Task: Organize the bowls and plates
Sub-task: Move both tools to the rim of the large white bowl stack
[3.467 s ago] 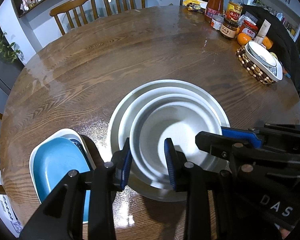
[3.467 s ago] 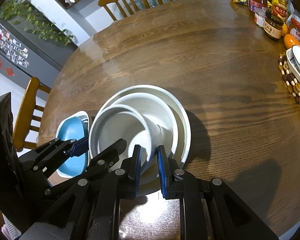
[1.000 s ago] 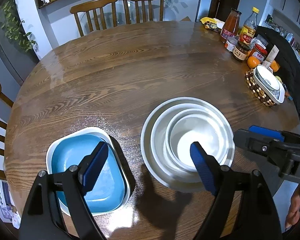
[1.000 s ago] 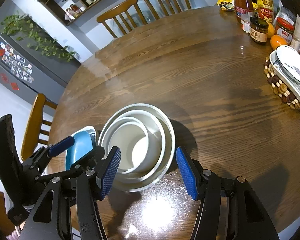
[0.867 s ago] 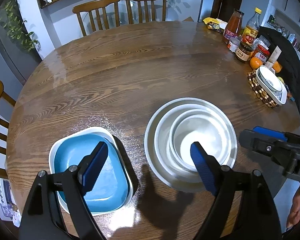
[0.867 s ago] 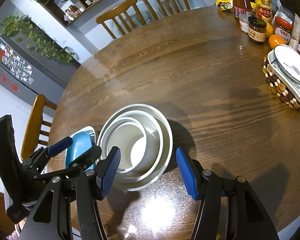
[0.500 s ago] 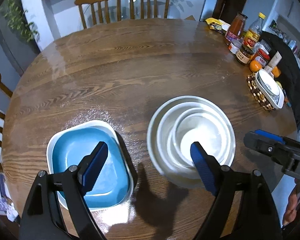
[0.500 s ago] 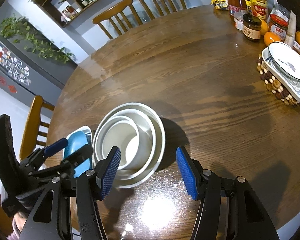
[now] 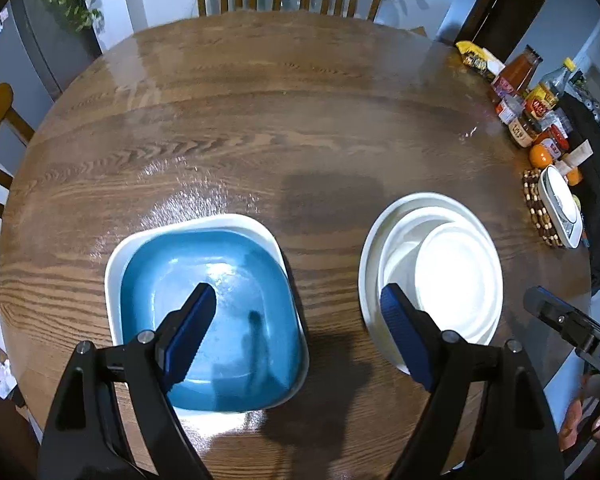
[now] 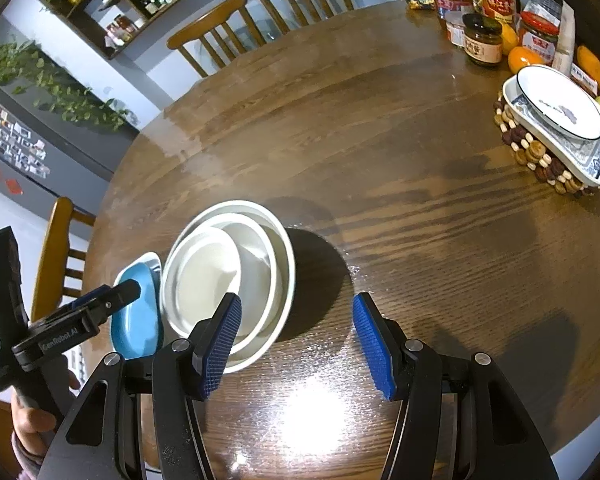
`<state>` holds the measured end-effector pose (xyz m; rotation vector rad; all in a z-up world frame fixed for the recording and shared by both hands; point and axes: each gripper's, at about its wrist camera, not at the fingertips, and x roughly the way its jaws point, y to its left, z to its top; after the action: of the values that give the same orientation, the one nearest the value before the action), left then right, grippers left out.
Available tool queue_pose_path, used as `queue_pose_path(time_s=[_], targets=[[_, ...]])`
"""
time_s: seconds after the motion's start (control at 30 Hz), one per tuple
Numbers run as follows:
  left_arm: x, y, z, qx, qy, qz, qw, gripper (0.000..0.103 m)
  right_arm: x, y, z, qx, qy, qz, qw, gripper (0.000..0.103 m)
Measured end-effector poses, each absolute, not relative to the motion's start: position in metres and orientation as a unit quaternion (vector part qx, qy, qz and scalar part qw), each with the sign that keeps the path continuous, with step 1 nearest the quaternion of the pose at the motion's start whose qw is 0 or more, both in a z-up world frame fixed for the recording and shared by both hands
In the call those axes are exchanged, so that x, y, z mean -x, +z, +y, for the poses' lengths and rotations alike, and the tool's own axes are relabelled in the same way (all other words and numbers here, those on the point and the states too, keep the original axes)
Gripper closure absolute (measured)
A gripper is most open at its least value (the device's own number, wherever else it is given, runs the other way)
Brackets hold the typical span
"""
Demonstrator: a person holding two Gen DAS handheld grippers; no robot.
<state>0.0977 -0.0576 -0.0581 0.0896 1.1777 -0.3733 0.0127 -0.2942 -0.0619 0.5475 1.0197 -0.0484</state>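
- Round wooden table fills both views, with wooden chairs around it and a shelf wall behind.
- Task things lie near the front edge: a nest of white round bowls at about 4 o'clock in the left wrist view, and a blue square dish at about 7 o'clock, sitting inside a white square dish.
- Count, as far as I can see: three white round pieces, one inside another; two square pieces, one blue and one white.
- Left claw hangs above the gap between the two stacks, spread wide, with nothing between its pads.
- Right claw is also spread and empty, over bare table just beside the round nest.
- My judgement: the task looks almost done, because all these pieces are already stacked by shape. Maybe only the joining of the stacks, or nothing, is left.
- Further out, at 2 o'clock in the right wrist view, two patterned dishes rest on a beaded trivet; whether they belong to the task I cannot tell.
- Jars, bottles and oranges stand at the far right edge.
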Motion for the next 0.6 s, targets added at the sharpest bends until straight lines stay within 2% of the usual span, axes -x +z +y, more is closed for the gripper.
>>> queue_pose_path(time_s=[0.27,0.43,0.5,0.6], targets=[[-0.103,-0.058,-0.058,-0.054,-0.16,0.546,0.82,0.022,-0.012,-0.068,-0.303,-0.268,-0.034,0.479,0.835,0.044],[-0.109,-0.059,-0.057,-0.054,-0.158,0.545,0.822,0.028,-0.019,-0.075,-0.301,-0.273,-0.023,0.487,0.829,0.044],[-0.11,-0.059,-0.058,-0.056,-0.158,0.545,0.821,0.029,-0.02,-0.077,-0.301,-0.274,-0.021,0.487,0.829,0.051],[-0.111,-0.06,-0.06,-0.057,-0.161,0.547,0.819,0.032,-0.022,-0.079,-0.301,-0.274,-0.019,0.489,0.828,0.054]])
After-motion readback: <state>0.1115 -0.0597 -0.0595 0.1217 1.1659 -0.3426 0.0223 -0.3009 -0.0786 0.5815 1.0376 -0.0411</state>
